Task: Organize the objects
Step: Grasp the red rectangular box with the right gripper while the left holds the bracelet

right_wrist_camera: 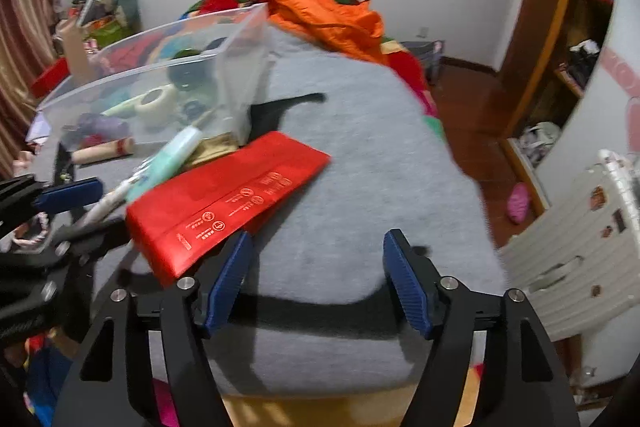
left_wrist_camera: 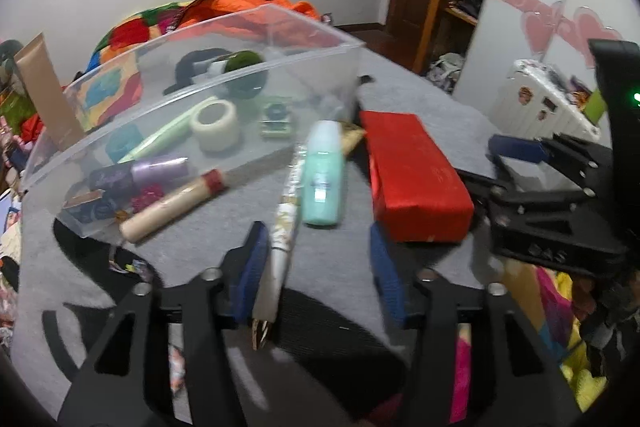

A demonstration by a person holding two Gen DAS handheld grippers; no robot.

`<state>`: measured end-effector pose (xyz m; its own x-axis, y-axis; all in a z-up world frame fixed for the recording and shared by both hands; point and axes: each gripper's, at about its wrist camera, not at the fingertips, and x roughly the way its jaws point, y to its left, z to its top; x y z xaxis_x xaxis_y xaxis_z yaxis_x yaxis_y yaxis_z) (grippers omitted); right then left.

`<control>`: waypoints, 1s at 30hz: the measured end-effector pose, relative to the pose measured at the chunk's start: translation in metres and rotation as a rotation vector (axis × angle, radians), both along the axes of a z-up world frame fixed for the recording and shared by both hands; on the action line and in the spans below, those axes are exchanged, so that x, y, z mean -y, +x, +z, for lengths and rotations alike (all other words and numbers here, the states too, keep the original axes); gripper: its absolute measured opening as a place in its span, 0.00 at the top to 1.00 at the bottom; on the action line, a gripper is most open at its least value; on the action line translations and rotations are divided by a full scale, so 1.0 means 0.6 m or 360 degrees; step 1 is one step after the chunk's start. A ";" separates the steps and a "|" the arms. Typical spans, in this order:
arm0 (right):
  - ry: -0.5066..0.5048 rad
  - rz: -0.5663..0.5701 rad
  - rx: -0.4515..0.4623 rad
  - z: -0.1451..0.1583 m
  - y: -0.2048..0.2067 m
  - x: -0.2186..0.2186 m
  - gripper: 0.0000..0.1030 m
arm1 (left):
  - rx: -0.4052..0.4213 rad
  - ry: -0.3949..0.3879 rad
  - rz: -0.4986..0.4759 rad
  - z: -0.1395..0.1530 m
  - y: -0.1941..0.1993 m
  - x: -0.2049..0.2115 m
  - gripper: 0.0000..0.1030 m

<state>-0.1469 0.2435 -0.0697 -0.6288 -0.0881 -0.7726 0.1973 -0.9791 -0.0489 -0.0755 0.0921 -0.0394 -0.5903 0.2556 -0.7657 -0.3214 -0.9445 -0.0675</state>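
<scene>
Grey cloth-covered tabletop (left_wrist_camera: pixel 400 99) carries everything; a black shape is printed on the cloth.

Left gripper (left_wrist_camera: pixel 316 263): jaws open, blue pads apart. A white pen-like stick (left_wrist_camera: pixel 286 223) with gold markings lies between them, close against the left pad; cannot tell whether that pad touches it. The right pad stands clear of it. The view is slightly blurred.

Mint green bottle (left_wrist_camera: pixel 323 173) lies on its side just past the stick, its cap pointing far, touching or nearly touching the stick's upper part. To its right, just beside it, a red box (left_wrist_camera: pixel 416 175) lies flat, long axis running near to far.

Clear plastic bin (left_wrist_camera: pixel 224 27) sits at far left. Seen through its walls: a roll of white tape (left_wrist_camera: pixel 216 125), a pale green tube (left_wrist_camera: pixel 160 139), a purple packet (left_wrist_camera: pixel 160 169), a dark green round thing (left_wrist_camera: pixel 244 61), a small green-and-blue item (left_wrist_camera: pixel 276 121). A wooden-handled tool (left_wrist_camera: pixel 176 205) with a red band lies at the bin's near wall; inside or outside, cannot tell.

Right gripper (right_wrist_camera: pixel 318 275): jaws open wide, nothing between them but grey cloth. The near corner of the red box lies just beside its left pad; contact unclear. It hangs at the tabletop's near right, well away from the bin.

Behind: a bed with orange and multicoloured bedding (right_wrist_camera: pixel 328 15)
</scene>
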 end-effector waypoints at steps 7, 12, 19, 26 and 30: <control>-0.0138 -0.0140 -0.0040 0.035 0.023 -0.056 0.28 | -0.0044 0.0066 -0.0072 0.014 0.021 -0.023 0.43; -0.0232 -0.0021 -0.0064 0.051 0.026 -0.011 0.18 | -0.0142 0.0138 0.0040 0.052 0.049 0.021 0.38; -0.0037 0.0087 -0.0040 0.017 0.012 0.088 0.17 | -0.0177 0.0114 0.0334 0.058 0.085 0.139 0.34; -0.0011 0.0009 -0.0034 -0.001 0.010 0.069 0.17 | -0.0033 0.0116 0.0475 0.000 0.107 0.209 0.30; -0.0113 -0.0022 0.0006 -0.008 0.005 0.041 0.17 | 0.0013 0.0137 0.0470 -0.019 0.103 0.213 0.27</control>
<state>-0.1438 0.2188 -0.0743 -0.6274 -0.1343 -0.7670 0.1839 -0.9827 0.0216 -0.0136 -0.0357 -0.0510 -0.6428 0.1380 -0.7535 -0.0331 -0.9877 -0.1527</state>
